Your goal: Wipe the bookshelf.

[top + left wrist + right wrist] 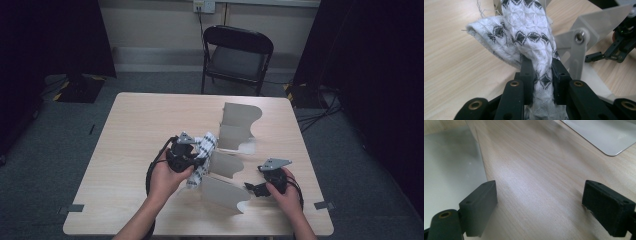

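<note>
A white cloth [206, 148] with a black diamond pattern hangs bunched above the middle of the wooden table [135, 130]. My left gripper [200, 161] is shut on it. In the left gripper view the cloth [529, 37] is pinched between the two black jaws of that gripper [541, 72] and rises beyond them. A grey hinged folding board [239, 121] lies spread on the table, with one panel [223, 192] near the front edge. My right gripper [251, 189] rests low beside that panel. In its own view the right gripper [540, 202] stands open over bare wood.
A black folding chair [235, 55] stands behind the table. Dark curtains hang at both sides, with cables on the floor at right. The grey panel [449, 170] lies close to my right gripper's left jaw. The right gripper [614, 52] shows beyond a grey hinge [579, 37].
</note>
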